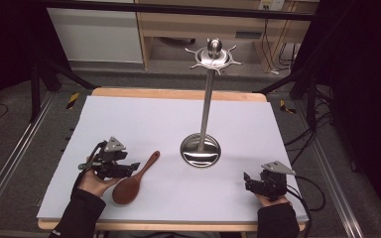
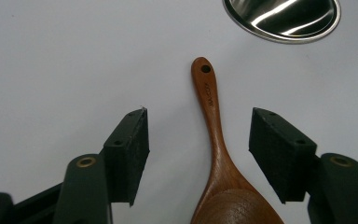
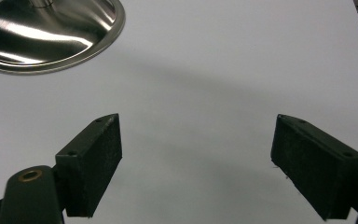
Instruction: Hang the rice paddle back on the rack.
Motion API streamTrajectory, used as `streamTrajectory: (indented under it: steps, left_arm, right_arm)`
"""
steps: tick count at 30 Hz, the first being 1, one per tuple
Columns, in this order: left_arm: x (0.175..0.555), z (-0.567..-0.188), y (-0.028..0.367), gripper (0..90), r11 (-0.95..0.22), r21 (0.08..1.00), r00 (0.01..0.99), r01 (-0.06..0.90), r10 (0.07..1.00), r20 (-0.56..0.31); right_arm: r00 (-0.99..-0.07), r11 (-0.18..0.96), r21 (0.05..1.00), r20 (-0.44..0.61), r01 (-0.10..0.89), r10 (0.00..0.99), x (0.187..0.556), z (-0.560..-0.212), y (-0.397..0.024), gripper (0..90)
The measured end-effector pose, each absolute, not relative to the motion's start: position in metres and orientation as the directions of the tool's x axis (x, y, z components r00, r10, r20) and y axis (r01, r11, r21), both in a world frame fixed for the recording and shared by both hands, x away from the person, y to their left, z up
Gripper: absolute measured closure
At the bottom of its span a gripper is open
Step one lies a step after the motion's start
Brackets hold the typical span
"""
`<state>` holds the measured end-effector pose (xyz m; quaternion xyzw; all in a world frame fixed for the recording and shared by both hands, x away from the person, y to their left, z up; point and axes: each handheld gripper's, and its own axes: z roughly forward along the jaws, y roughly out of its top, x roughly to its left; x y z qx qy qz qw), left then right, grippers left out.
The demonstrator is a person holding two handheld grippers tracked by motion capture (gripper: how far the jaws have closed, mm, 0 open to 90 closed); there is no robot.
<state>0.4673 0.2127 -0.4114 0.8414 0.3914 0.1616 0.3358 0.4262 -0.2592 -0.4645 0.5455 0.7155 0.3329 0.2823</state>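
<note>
A brown wooden spoon (image 1: 134, 181) lies flat on the white table top (image 1: 144, 119), bowl toward the front edge, handle pointing up and right. My left gripper (image 1: 131, 167) is open just left of the spoon. In the left gripper view the spoon (image 2: 216, 149) lies between the spread jaws, its holed handle end pointing away, and my left gripper (image 2: 198, 149) does not touch it. A steel utensil stand (image 1: 204, 99) with a round base (image 1: 200, 151) and hooked top ring stands mid-table. My right gripper (image 1: 247, 182) rests open near the front right, and between the jaws of my right gripper (image 3: 196, 163) lies bare table.
The stand's shiny base (image 2: 284, 18) is beyond the spoon's handle in the left gripper view, and the base (image 3: 46, 32) sits at the upper left in the right gripper view. Dark floor, cables and metal frame rails surround the table. Wooden furniture stands behind.
</note>
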Motion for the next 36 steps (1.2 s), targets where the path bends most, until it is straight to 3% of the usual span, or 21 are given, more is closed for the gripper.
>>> streamTrajectory:
  steps: [36]
  left_arm:
    - [0.481,-0.423,0.187,54.3,-0.584,0.544,0.689,0.602,0.725,0.017]
  right_arm:
    - [-0.255,0.191,0.771,-0.038,0.608,0.966,0.428,-0.466,-0.258,16.6]
